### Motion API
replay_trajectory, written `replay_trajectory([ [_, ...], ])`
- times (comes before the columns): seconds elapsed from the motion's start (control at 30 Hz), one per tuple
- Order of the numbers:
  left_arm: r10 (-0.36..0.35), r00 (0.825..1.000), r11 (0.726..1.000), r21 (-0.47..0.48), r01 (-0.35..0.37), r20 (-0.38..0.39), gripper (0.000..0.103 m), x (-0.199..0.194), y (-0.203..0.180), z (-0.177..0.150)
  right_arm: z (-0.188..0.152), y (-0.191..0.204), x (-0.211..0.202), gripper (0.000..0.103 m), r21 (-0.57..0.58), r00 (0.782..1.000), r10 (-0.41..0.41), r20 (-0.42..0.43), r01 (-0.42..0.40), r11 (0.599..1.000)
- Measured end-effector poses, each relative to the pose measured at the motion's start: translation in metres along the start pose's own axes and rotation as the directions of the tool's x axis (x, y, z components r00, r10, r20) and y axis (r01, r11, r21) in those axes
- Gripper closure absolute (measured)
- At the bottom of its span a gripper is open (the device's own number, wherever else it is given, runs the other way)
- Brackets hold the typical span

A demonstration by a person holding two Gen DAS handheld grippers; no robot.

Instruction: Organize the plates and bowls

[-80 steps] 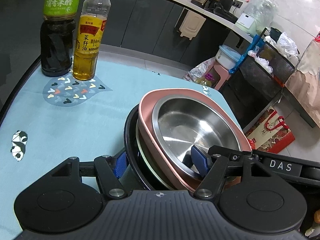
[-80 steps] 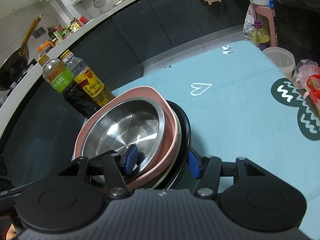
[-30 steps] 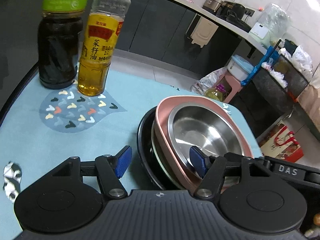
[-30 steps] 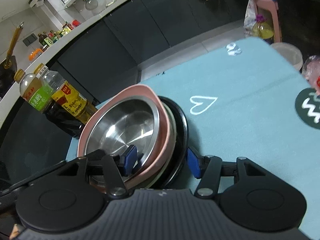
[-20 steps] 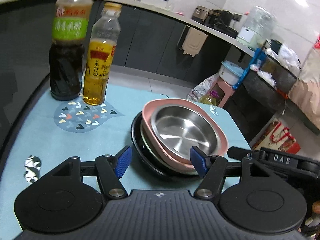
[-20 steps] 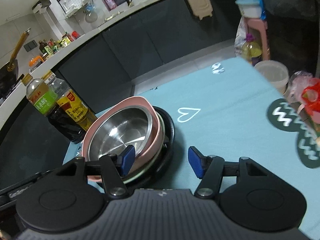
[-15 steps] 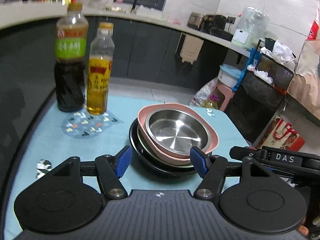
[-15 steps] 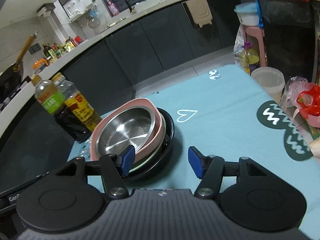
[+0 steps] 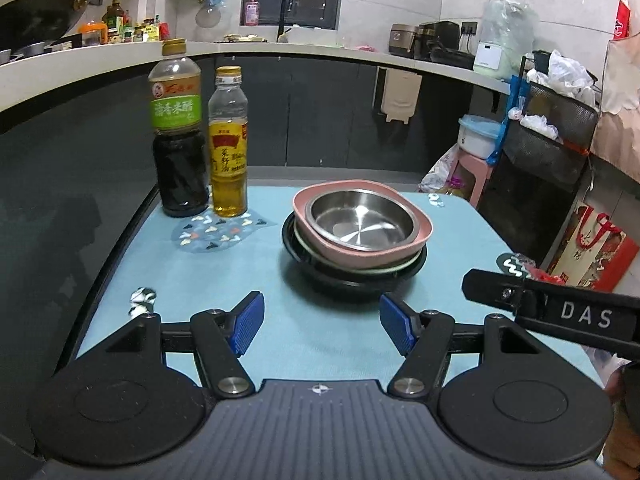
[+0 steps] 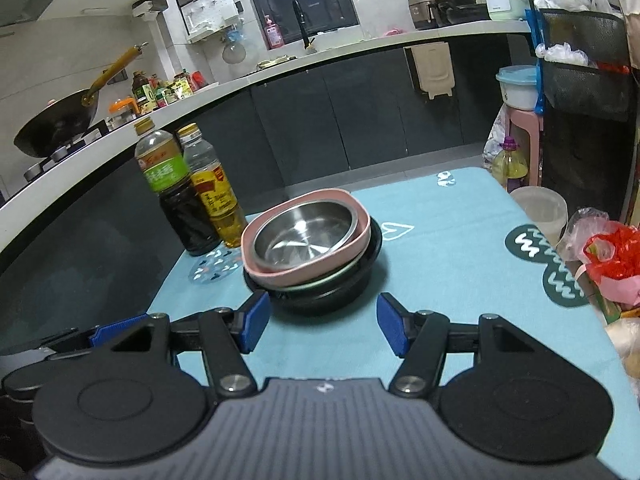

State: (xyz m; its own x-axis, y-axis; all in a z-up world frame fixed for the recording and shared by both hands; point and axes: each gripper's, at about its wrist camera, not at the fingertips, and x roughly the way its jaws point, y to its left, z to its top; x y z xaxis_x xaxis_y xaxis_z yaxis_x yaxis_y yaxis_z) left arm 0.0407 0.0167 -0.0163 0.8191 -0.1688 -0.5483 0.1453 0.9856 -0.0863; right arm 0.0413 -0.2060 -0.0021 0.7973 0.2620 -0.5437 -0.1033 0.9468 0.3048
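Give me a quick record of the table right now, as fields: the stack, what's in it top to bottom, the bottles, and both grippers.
stack: one nested pile on the blue tablecloth
top: steel bowl
under it: pink square bowl
next: pale green plate, only its rim showing
bottom: black bowl
bottles: dark vinegar bottle and yellow oil bottle, upright, left of the stack
left gripper: open, empty, short of the stack
right gripper: open, empty, short of the stack

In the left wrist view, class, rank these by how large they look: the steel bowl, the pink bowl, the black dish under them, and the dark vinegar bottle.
1. black dish, widest of the stack
2. pink bowl
3. steel bowl, nested inside the pink one

The dark vinegar bottle is tall and narrow and stands farther back, so I would not rank it.
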Motion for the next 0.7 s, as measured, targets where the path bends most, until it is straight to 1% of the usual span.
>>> replay_trajectory([
  [0.13, 0.034, 0.999, 0.999, 0.014, -0.033, -0.026, 0.042, -0.006, -0.003, -0.007, -0.005, 0.001, -0.009, 0.047, 0.012, 1.0, -0.009, 0.001, 0.009, 1.0],
  [0.23, 0.051, 0.998, 0.998, 0.022, -0.05, -0.031, 0.042, -0.01, -0.003, -0.012, -0.008, 0.002, -0.014, 0.047, 0.019, 1.0, -0.015, -0.001, 0.015, 1.0],
  [0.7, 0.043, 0.999, 0.997, 0.06, -0.043, -0.008, 0.042, -0.03, -0.011, -0.022, -0.022, 0.01, -0.035, 0.047, 0.02, 1.0, -0.026, 0.016, 0.025, 0.999],
])
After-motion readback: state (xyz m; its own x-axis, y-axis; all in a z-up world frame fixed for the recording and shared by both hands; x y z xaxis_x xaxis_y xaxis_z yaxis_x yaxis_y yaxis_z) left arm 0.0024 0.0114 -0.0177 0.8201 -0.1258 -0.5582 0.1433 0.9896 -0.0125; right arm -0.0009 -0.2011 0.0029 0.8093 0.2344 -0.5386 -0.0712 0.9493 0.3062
